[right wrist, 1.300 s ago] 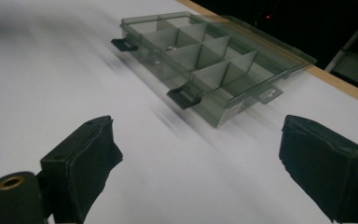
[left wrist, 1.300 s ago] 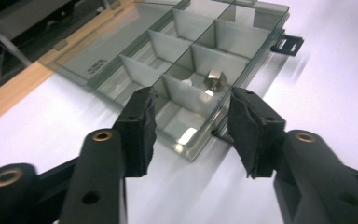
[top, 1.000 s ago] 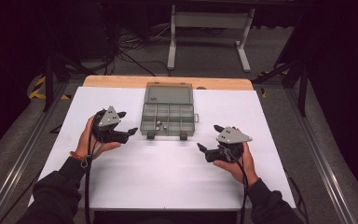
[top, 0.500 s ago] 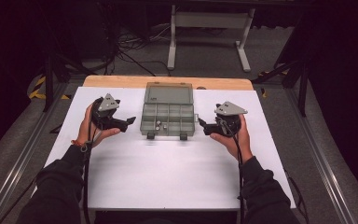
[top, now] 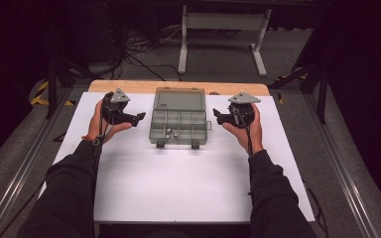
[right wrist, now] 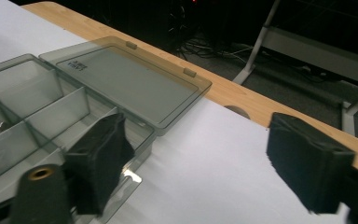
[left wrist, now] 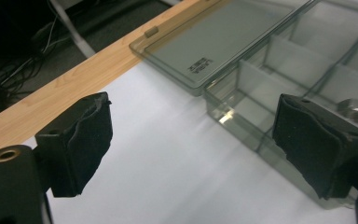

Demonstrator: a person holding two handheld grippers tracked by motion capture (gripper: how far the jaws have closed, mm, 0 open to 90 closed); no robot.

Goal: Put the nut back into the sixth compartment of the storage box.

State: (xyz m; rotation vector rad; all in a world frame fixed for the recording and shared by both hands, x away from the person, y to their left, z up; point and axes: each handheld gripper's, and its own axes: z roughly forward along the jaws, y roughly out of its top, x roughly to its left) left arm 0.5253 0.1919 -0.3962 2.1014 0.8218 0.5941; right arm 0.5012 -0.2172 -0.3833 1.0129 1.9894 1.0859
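Centre frame, the smoky clear organiser box [top: 179, 118] lies lid-open, small metal bits [top: 171, 132] inside; left gripper [top: 140, 117] and right gripper [top: 216, 117] flank it, jaws spread, the right's just narrowing on nothing.

The middle of the white table [top: 188, 183] is being taken up by the open compartment box [top: 179, 126], with its flat lid [top: 178, 99] being laid back toward twelve o'clock, almost to the wooden edge strip [top: 129, 87]. A narrow lane of bare surface is being left at nine o'clock of the box, where the left gripper [top: 138, 118] is being held with jaws apart and nothing between them. A similar lane at three o'clock is being occupied by the right gripper [top: 216, 118], its jaws just being drawn closer on empty air. Toward six o'clock, wide bare surface is being left between the two sleeves. The box's dividers [left wrist: 256, 79] are being presented as low walls.
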